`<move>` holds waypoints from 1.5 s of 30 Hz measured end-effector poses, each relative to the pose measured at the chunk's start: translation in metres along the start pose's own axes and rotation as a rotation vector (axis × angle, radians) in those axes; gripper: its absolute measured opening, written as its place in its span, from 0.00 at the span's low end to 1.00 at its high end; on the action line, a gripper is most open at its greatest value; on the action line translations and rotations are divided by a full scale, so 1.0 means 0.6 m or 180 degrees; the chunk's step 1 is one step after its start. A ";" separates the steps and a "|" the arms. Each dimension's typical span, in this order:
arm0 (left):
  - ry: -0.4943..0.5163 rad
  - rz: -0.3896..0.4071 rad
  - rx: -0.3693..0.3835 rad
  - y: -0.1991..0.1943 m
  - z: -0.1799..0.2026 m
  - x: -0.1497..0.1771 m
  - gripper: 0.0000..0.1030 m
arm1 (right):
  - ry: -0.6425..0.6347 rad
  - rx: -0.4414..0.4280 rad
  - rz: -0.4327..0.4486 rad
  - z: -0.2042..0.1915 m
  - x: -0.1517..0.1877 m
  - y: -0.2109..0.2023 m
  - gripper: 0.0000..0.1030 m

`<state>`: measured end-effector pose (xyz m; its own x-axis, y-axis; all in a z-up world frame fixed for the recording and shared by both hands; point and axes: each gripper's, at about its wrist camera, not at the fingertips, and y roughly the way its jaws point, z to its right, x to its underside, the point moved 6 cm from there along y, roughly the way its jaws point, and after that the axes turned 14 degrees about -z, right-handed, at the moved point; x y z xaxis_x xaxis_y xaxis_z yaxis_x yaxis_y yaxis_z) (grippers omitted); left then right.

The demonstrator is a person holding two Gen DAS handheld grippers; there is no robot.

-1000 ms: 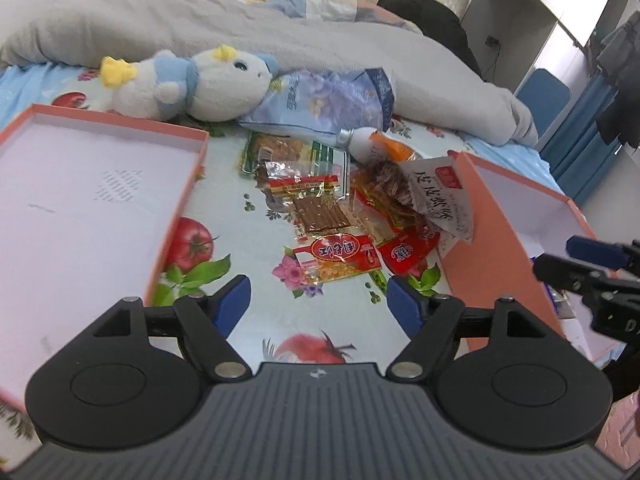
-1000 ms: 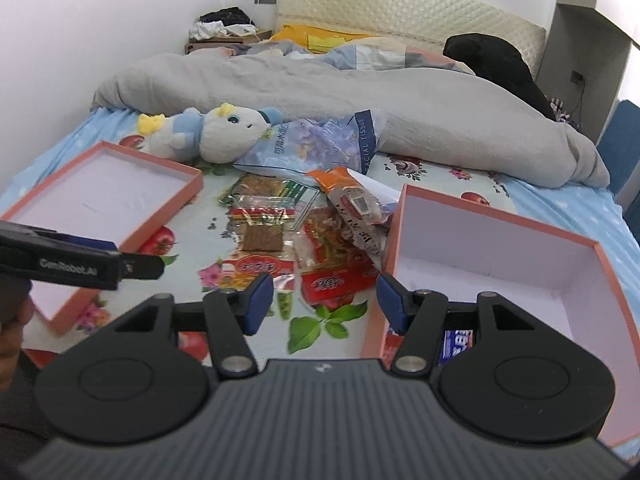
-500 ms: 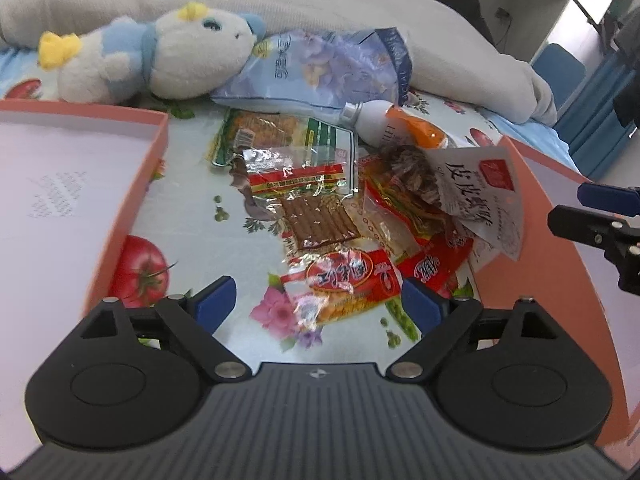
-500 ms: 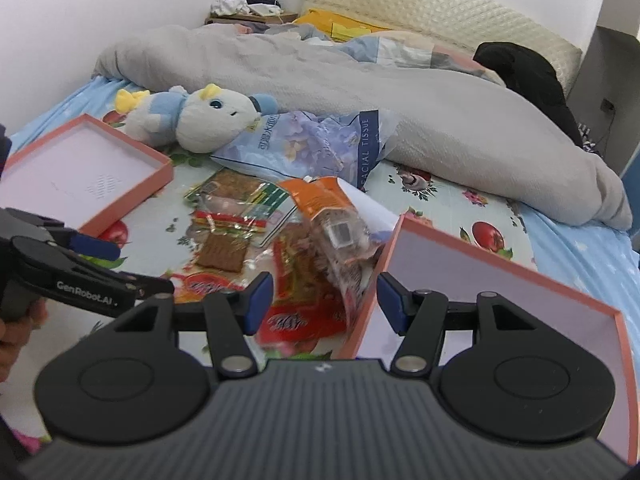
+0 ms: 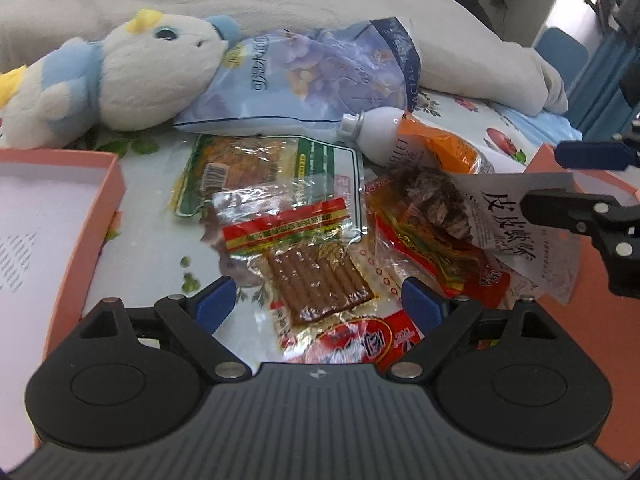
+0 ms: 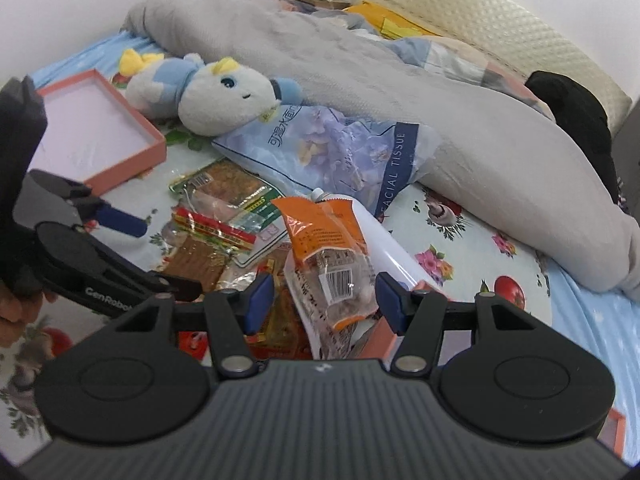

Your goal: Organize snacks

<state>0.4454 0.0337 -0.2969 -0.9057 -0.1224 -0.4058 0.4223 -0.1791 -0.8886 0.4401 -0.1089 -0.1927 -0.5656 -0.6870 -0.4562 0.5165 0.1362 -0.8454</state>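
Snacks (image 5: 304, 240) lie heaped on the bedsheet between two orange boxes, none visibly packed: left box (image 5: 60, 216) bare. Left gripper (image 5: 316, 304), jaws spread, straddles a packet; right gripper (image 6: 322, 296), spread, grips nothing.

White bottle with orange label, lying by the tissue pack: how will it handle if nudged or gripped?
The bottle lies on its side, so a nudge would probably roll it. Its body looks rigid, likely holding shape in the jaws. Packets overlap its lower end and may drag along.

left gripper (image 5: 314, 304) nearer the snack pile (image 5: 320, 240), fingers (image 5: 212, 306) wider
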 end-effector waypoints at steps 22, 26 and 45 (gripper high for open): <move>0.0460 -0.0030 -0.0493 0.036 0.035 0.021 0.65 | -0.0088 -0.0047 -0.0012 -0.032 0.024 -0.004 0.03; 0.0458 -0.0068 -0.0436 0.024 0.035 0.036 0.61 | -0.0081 -0.0049 0.0044 -0.042 0.022 -0.021 0.03; -0.0001 -0.0171 -0.0079 -0.049 -0.024 0.114 0.07 | 0.0217 -0.0012 0.0095 -0.093 0.061 -0.082 0.04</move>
<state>0.3705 0.0445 -0.3019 -0.9271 -0.1136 -0.3573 0.3720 -0.1612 -0.9141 0.3584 -0.1010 -0.1834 -0.5924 -0.6324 -0.4991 0.5315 0.1588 -0.8320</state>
